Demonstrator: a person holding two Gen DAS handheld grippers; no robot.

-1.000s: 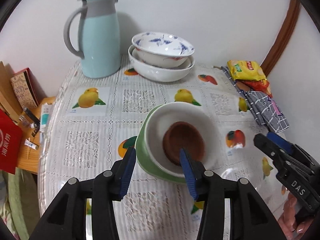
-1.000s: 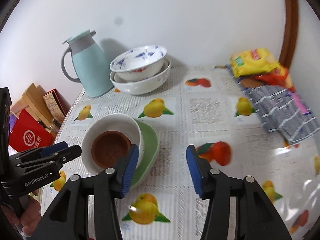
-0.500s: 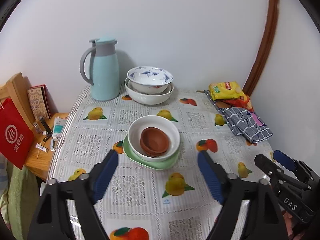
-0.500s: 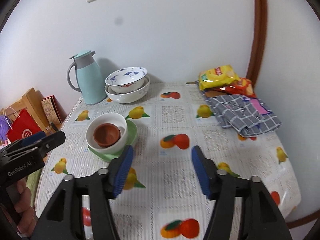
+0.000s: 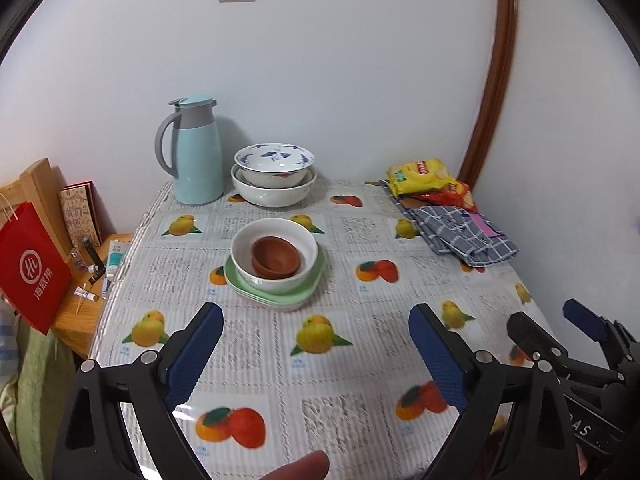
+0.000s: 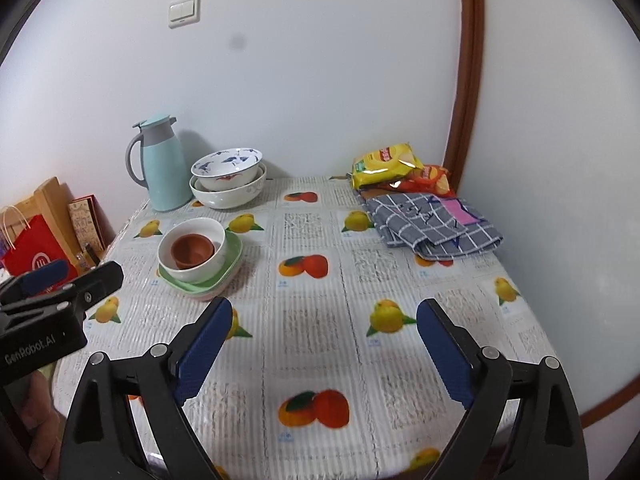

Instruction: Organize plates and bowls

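Brown clay bowls [image 5: 276, 258], two nested, sit inside a white bowl [image 5: 274, 252]; that bowl rests on a stack of pale green plates [image 5: 280, 294] near the middle-left of the worktop [image 5: 340, 360], which has a fruit-print lace cover; a second stack at the back by the wall, a blue-patterned bowl [image 5: 274, 162] inside a larger white bowl [image 5: 274, 194], just beside a light blue jug [image 5: 198, 156]; left gripper [image 5: 316, 356] over the near worktop, well back from the plate stack, jaws just been opening and now spread wide, nothing between the blue pads; right gripper [image 6: 324, 348] likewise, jaws just been opening, wide, nothing between them, over bare cloth to the right of the stack; each gripper shows at the edge of the other's view; yellow snack bag [image 6: 384, 164] and a grey checked cloth [image 6: 432, 226] at the far right corner; red paper bag [image 5: 32, 272] and small clutter on a low wooden stand left of the worktop; a fingertip [image 5: 296, 468] shows at the bottom of the left wrist view.
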